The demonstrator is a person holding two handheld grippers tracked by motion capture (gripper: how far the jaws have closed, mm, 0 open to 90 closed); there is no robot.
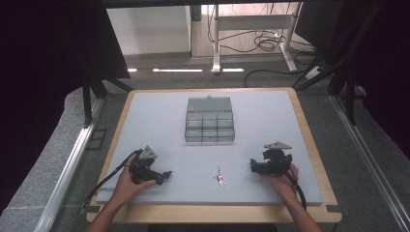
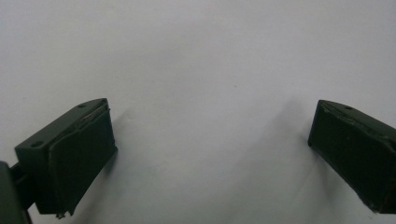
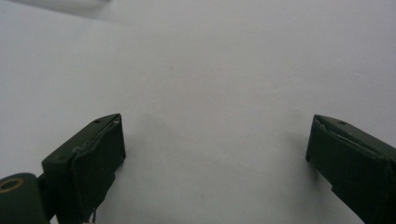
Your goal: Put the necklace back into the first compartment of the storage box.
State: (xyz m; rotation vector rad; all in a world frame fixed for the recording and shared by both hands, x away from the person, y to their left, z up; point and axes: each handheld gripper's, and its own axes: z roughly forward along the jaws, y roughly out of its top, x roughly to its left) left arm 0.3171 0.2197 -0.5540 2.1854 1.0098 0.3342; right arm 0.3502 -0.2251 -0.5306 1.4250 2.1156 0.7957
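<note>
The small red-and-white item (image 1: 220, 177) lies flat on the grey mat (image 1: 159, 116) near the desk's (image 1: 309, 140) front edge, directly in front of the compartment box (image 1: 210, 121) and well apart from it. It is too small in the high view to identify; it may be a tiny clip or a bit of wire, and I cannot say which. Taking the box as landmark, the left gripper (image 1: 164, 175) rests in front of it and off to the left, and the right gripper (image 1: 253, 165) rests in front of it and to the right, so the item sits between the two, somewhat nearer the right one. The box stands with its clear lid (image 1: 209, 104) swung up at the back, the compartments exposed.

Both grippers have their jaws spread wide with nothing between them; each gripper view looks along the jaws at bare grey mat, close to the surface.

The step in hand looks like the approach for picking the item up, presumably to put it into one of the compartments. To do it well, the right gripper seems the better choice, being closer. It should come down over the item with the jaws straddling its narrow width, tips almost on the mat, and close slowly so that so thin a piece is not flicked away.
</note>
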